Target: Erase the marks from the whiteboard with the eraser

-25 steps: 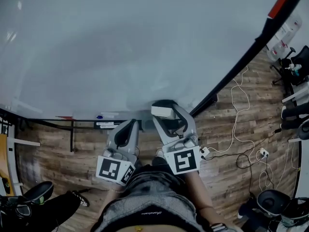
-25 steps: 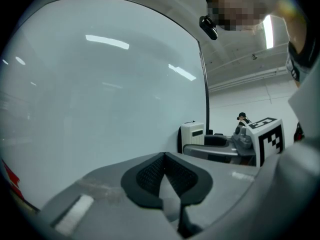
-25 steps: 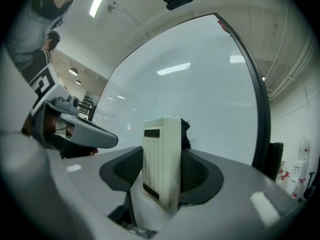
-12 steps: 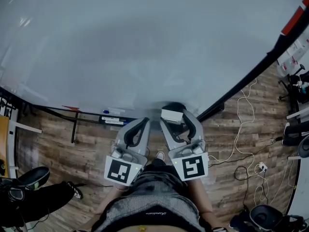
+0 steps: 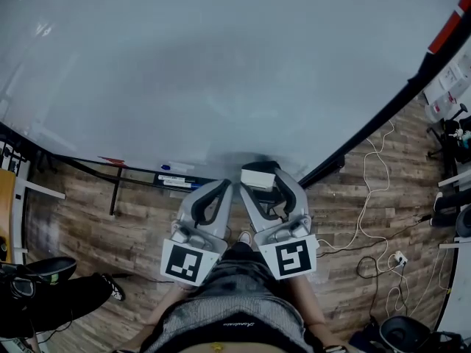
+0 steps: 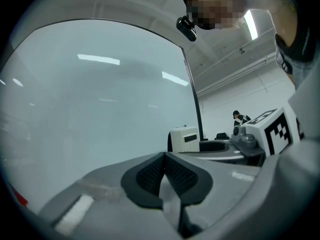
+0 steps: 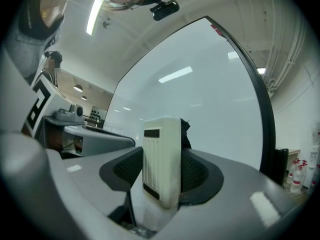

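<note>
1. Eraser [image 7: 161, 161]: a white ribbed block with a dark pad on its far side. It stands upright between the jaws of the right claw [image 7: 161, 176], which are closed against its two flat sides and grip it firmly.
2. Seen from the head view, the eraser sits at the tip of the right claw [image 5: 260, 186], low down by the bottom edge of the whiteboard [image 5: 221, 72]. The dark pad faces the board, but no view shows whether it touches the surface.
3. Left claw [image 6: 164, 156]: its jaws are pressed together, the ribbed black pads meet, and nothing is held between them. In the head view it lies just beside the right claw, on that claw's left, and both point toward the board.
4. Whiteboard surface: a wide, pale grey-blue sheet that fills the upper part of the head view and reflects long ceiling lights. A black frame [image 5: 383, 112] runs along its right edge.
5. Tray [image 5: 147, 175]: a narrow ledge under the board's lower edge, to the left of the claws, with a blue marker [image 5: 163, 168] lying on it.
6. Floor [image 5: 81, 219]: brown wooden planks, with white cables [image 5: 368, 197] trailing across them to the right of the claws.
</note>
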Action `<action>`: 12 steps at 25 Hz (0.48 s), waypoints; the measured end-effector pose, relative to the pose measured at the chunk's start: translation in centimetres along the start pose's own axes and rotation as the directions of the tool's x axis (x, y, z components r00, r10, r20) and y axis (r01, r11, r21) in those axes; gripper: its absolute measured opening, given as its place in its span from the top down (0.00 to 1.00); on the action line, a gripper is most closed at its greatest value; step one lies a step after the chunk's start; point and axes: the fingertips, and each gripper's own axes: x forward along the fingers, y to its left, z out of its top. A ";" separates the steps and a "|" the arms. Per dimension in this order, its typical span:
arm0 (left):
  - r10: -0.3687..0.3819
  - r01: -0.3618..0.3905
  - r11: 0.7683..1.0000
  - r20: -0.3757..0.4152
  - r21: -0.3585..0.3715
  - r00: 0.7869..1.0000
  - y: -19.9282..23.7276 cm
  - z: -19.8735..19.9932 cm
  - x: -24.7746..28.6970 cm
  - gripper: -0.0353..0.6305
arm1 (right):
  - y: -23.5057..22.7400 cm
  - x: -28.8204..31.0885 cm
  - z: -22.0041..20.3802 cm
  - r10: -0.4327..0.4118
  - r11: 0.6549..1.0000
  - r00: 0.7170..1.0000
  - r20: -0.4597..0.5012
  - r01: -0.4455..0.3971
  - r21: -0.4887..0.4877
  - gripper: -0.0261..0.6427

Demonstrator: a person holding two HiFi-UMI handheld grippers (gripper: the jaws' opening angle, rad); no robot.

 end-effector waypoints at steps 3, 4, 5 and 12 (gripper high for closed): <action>0.001 -0.001 1.000 -0.001 -0.002 1.000 0.1 -0.1 -0.2 0.94 | 0.3 0.1 -0.2 0.005 1.000 1.000 -0.005 -0.005 0.002 0.62; 0.000 0.000 1.000 -0.002 0.001 1.000 0.0 -0.2 -0.2 0.94 | 0.3 0.1 -0.3 0.006 1.000 1.000 -0.005 -0.006 0.001 0.62; -0.002 0.002 1.000 -0.003 0.003 1.000 0.0 -0.3 -0.3 0.94 | 0.4 0.0 -0.4 0.007 1.000 1.000 -0.005 -0.007 -0.002 0.62; -0.004 0.004 1.000 -0.009 0.004 1.000 -0.2 -0.1 -0.6 0.94 | 0.6 -0.1 -0.2 0.009 1.000 1.000 -0.017 -0.009 -0.004 0.62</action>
